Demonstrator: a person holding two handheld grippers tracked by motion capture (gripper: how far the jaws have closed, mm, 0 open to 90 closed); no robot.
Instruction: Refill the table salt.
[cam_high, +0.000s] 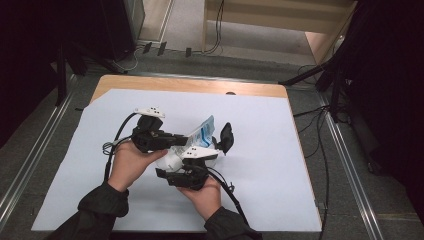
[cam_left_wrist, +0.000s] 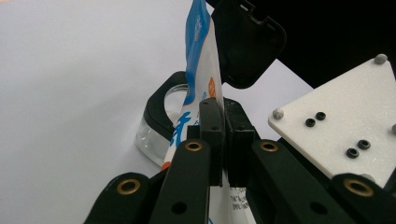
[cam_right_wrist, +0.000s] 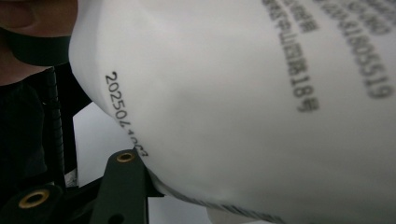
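Left gripper (cam_left_wrist: 223, 140): jaws pressed together on the pouch (cam_left_wrist: 198, 70), pinching its thin flat edge partway up; the blue-and-white film stands up between the pads and rises past them. Just behind and below the pinch sits a clear jar (cam_left_wrist: 159, 130) with a black rim, its hinged black lid (cam_left_wrist: 247, 42) flipped open and standing behind the pouch top. The pouch looks tilted toward the jar mouth, likely for pouring, though the outlet itself can't be seen.

Right gripper (cam_high: 186, 176): sits under the fat white lower end of the pouch (cam_right_wrist: 243, 107), one black jaw against the bulge with printed date code beside it. Its other jaw is hidden, so I cannot tell if it is clamped or just cradling.

In the high view both hands hold the pouch (cam_high: 202, 134) over the middle of the white sheet (cam_high: 280, 165) on the table; the left gripper (cam_high: 172, 140) is at its side, and the jar lid (cam_high: 226, 137) is just right of it.

Handling judgement: soft film bag, bulging, so contents shift and the body sags; probably light to moderate weight. Film is slick, so a pinch on the full belly would slip. Best holds: the flat sealed edge, as the left does, plus support under the bottom. The jar looks rigid and breakable; avoid knocking it.
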